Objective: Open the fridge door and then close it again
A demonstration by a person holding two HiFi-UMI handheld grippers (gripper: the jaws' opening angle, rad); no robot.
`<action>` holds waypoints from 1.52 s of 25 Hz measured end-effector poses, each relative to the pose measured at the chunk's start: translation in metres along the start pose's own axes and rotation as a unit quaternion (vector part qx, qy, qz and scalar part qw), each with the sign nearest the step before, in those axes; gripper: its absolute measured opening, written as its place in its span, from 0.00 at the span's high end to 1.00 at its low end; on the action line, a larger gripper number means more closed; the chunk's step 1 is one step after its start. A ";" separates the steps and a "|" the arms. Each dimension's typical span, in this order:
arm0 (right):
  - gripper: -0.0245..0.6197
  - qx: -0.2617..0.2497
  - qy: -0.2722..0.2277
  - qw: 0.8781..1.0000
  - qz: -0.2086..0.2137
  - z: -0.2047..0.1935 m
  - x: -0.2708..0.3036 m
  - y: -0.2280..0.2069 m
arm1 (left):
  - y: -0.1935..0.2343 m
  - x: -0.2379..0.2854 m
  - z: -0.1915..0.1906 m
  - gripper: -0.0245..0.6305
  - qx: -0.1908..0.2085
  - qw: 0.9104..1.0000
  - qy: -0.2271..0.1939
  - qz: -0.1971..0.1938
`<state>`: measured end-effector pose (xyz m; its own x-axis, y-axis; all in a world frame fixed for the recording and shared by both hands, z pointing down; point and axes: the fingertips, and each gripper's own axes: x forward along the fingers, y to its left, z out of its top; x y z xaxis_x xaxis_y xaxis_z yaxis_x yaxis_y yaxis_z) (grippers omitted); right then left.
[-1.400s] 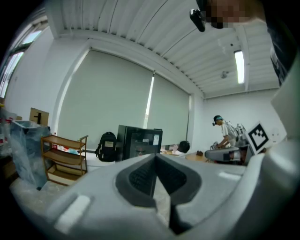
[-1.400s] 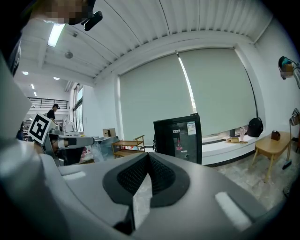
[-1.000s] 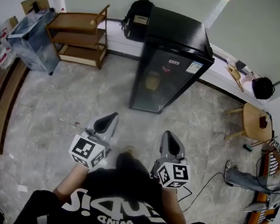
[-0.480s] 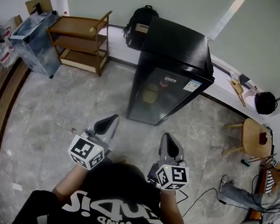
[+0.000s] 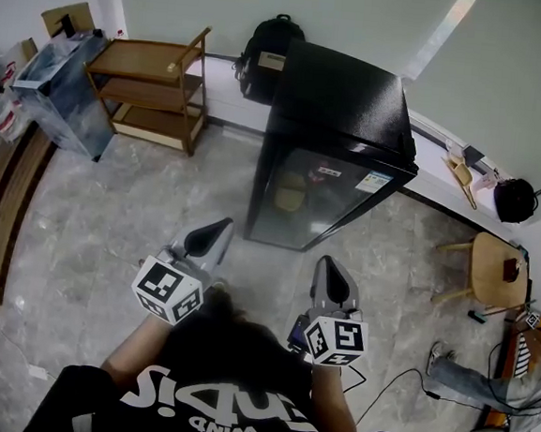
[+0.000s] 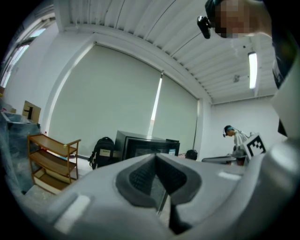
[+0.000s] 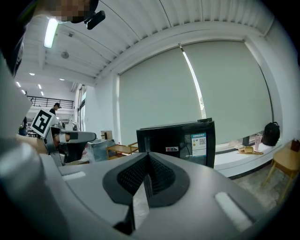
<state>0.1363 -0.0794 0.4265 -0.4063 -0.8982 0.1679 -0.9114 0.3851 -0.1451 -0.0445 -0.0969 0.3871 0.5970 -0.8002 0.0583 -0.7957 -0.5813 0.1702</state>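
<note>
Both pressed together and empty, the left gripper [image 5: 215, 231] and right gripper [image 5: 331, 269] face the fridge [image 5: 341, 113] ahead; one should spread before meeting the door [image 5: 312, 197]'s free edge.

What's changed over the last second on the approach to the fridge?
The person has walked closer to the fridge, which now sits nearer both grippers in the head view. The left gripper and right gripper stay shut and empty; the fridge door is still closed.
</note>
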 end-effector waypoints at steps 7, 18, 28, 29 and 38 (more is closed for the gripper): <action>0.96 -0.002 -0.004 1.000 -0.003 0.009 0.040 0.001 | 0.024 0.029 0.007 0.96 0.000 1.000 0.001 -0.016; 0.96 -0.002 -0.001 1.000 -0.002 0.013 0.067 -0.004 | 0.049 0.061 0.001 0.72 -0.021 0.999 0.011 -0.030; 0.96 0.004 0.004 1.000 -0.010 0.012 0.079 -0.017 | 0.065 0.090 -0.012 0.58 -0.012 0.999 0.029 -0.039; 0.96 0.004 0.004 1.000 -0.010 0.012 0.081 -0.018 | 0.067 0.094 -0.014 0.58 -0.010 0.999 0.032 -0.040; 0.96 0.009 0.003 1.000 -0.015 0.013 0.092 -0.024 | 0.092 0.134 -0.032 0.58 -0.003 0.998 0.052 -0.048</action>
<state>0.1219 -0.1737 0.4325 -0.3791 -0.9079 0.1786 -0.9219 0.3540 -0.1572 -0.0345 -0.2523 0.4422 0.6772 -0.7218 0.1425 -0.7346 -0.6528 0.1848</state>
